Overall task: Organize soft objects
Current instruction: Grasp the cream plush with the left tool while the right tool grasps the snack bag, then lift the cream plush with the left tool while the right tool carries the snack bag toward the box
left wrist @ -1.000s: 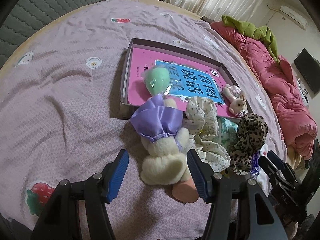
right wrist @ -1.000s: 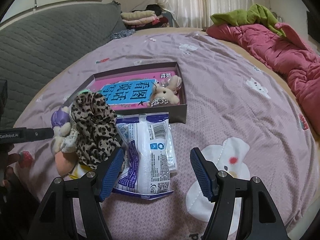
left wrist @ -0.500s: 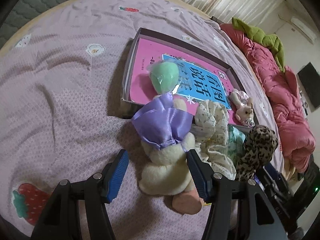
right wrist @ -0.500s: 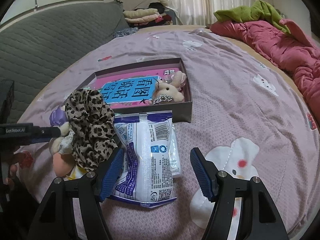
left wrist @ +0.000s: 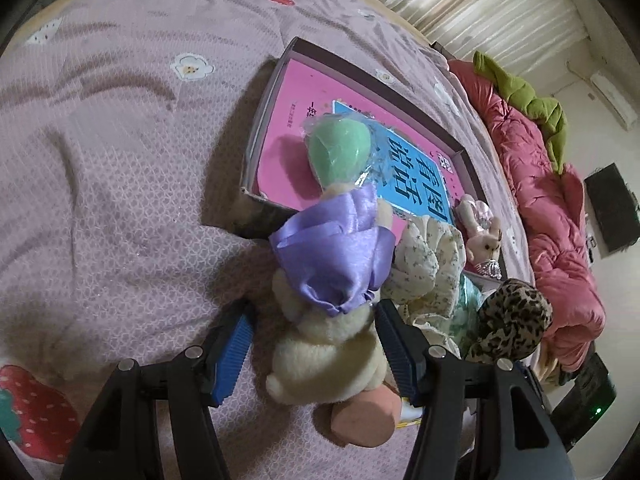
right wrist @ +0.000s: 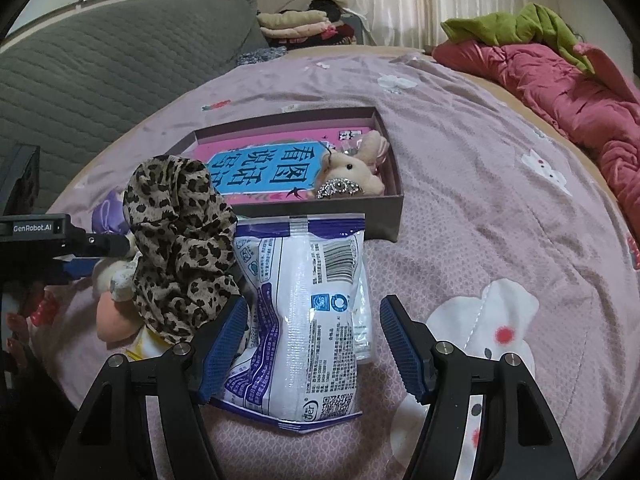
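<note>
My left gripper [left wrist: 314,346] stands wide open astride the cream plush toy [left wrist: 328,356]; its right pad appears to touch the plush, its left pad stays clear. My right gripper [right wrist: 314,342] is closing, the white packet [right wrist: 308,312] between its jaws, not yet pinched. The box [right wrist: 384,210] lies just ahead.

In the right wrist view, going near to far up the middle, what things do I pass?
White and purple plastic packet → dark shallow cardboard box with the small pink plush bunny inside → lilac printed bedsheet → stack of folded clothes at the far edge.
</note>
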{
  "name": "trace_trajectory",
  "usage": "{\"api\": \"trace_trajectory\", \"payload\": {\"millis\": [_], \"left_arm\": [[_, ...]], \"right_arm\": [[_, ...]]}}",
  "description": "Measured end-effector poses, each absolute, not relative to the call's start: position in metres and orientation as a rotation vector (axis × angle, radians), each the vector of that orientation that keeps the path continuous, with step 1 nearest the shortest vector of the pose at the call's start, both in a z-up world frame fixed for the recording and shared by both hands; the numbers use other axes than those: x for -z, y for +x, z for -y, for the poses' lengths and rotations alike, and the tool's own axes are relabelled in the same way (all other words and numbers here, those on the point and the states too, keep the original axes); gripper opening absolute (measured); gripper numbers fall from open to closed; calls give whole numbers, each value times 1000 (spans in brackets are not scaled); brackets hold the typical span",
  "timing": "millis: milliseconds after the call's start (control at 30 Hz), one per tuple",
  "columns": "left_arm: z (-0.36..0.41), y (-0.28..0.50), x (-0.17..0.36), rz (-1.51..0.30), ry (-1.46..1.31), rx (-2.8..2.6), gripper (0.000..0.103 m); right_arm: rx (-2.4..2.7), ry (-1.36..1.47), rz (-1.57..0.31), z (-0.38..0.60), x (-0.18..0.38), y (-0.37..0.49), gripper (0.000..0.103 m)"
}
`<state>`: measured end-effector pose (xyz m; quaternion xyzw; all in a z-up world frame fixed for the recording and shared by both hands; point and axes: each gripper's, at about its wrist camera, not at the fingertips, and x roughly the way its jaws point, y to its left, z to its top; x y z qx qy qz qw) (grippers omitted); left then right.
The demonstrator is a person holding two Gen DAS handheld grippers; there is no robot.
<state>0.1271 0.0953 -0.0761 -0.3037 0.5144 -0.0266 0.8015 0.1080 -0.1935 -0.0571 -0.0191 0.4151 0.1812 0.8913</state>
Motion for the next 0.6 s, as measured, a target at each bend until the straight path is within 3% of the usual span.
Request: {"api": "trace_trajectory", "payload": {"millis": [133,200,267,600], "left_arm": [[-100,128,79,-1092,-698,69,60],[-101,127,79,-1084,-700,74,53],[-101,127,78,-1076,-700,84,48],[-96,120,60,-1026,-658,101,43]], "right_arm": [[-376,-38,-849,195,55,108,45],[-373,-40,-842,197,53,107,41],[-373,-40,-832,198,50,105,40],[-334,-58,-779,201,33,95,40]]}}
